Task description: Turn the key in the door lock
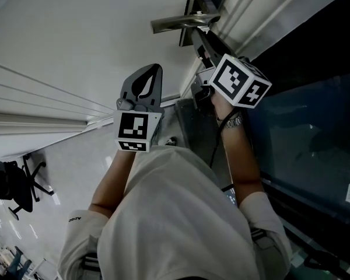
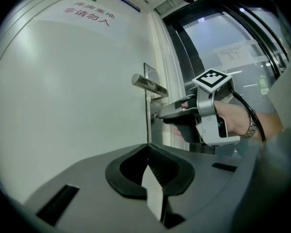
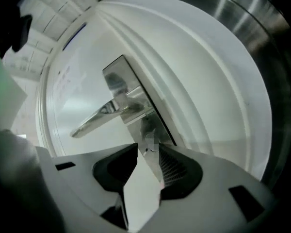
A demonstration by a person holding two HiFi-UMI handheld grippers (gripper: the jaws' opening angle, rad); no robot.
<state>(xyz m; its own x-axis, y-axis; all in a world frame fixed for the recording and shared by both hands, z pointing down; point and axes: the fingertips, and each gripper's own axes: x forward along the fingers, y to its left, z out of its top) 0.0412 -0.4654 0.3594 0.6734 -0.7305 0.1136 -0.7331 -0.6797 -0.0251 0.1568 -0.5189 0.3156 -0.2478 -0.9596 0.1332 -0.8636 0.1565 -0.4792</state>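
Note:
The white door (image 1: 76,34) carries a metal lever handle (image 1: 181,22) on a long lock plate (image 3: 136,106). Just below the handle (image 3: 104,115), a small key (image 3: 144,150) sticks out of the lock. My right gripper (image 3: 148,147) points level at it, rolled to one side, and the key lies between its parted tips; the pads stand off it. In the left gripper view the right gripper (image 2: 157,114) has its tips at the lock under the handle (image 2: 148,84). My left gripper (image 1: 156,67) hovers left of the lock, off the door, its jaws (image 2: 146,147) shut and empty.
A dark glass panel (image 1: 315,139) and metal door frame (image 1: 262,16) stand right of the door. An office chair (image 1: 14,185) is on the floor at lower left. Red lettering (image 2: 87,14) marks the door's top; a paper notice (image 2: 235,55) hangs on the glass.

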